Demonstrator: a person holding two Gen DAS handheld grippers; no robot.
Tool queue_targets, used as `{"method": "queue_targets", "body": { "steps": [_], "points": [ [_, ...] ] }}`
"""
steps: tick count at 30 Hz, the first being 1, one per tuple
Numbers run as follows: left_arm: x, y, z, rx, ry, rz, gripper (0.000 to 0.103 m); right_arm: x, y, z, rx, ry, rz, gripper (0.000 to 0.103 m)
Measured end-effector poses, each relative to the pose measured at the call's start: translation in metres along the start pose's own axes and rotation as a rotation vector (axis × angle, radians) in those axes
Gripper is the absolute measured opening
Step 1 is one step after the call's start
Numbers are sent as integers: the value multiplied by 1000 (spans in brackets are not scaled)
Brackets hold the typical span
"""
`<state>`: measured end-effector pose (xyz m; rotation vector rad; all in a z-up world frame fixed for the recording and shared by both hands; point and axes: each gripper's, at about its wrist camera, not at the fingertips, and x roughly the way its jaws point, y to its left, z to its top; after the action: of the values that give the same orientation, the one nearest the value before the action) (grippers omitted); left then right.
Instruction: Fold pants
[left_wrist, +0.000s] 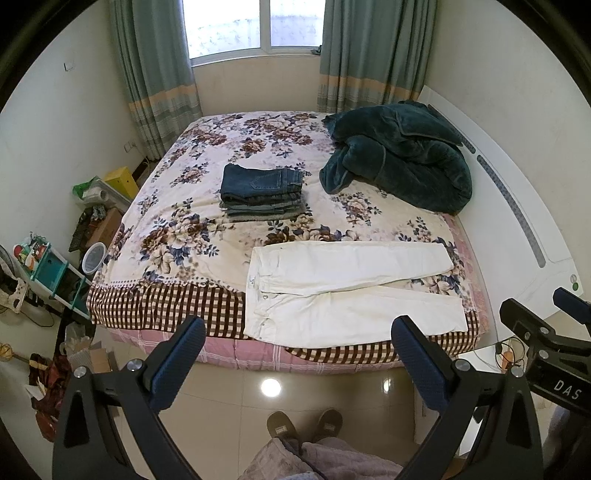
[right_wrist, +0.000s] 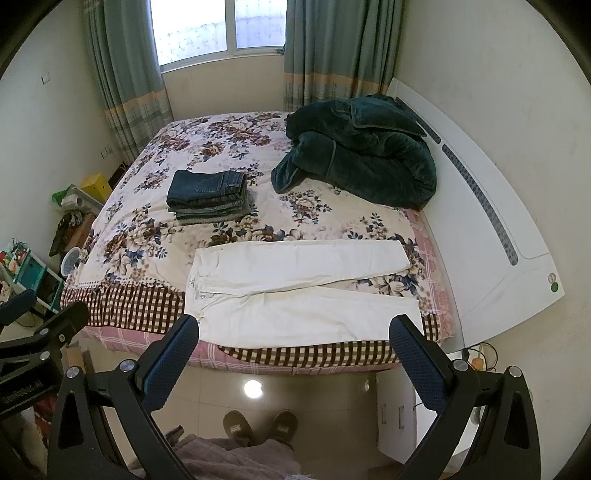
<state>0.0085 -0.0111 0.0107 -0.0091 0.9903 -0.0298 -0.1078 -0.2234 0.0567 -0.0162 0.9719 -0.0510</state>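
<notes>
Both tongs, left tongs (left_wrist: 297, 354) and right tongs (right_wrist: 293, 352), hang released above the floor. At 12 o'clock from them, white pants (left_wrist: 351, 291) lie flat on the bed's (left_wrist: 177, 302) near edge, 2 legs spread rightward.

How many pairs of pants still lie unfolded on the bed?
1: the white pants lie spread flat at the bed's near edge. The folded jeans stack sits mid-bed; the green blanket may hide more.

Place: it was a home bedroom.
Evidence: floral-covered bed (left_wrist: 207, 206), curtains (left_wrist: 155, 66), window (left_wrist: 255, 26), slippered feet (left_wrist: 304, 424).
</notes>
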Motion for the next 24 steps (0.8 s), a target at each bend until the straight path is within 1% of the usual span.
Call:
{"method": "queue_targets", "body": {
  "steps": [14,24],
  "points": [
    [1,-1,5,0,-13,-9,103,-7,-1,3,6,-1,11,103],
    [2,-3,6,0,-15,-13,103,-8,6,2,7,11,13,103]
  ]
}}
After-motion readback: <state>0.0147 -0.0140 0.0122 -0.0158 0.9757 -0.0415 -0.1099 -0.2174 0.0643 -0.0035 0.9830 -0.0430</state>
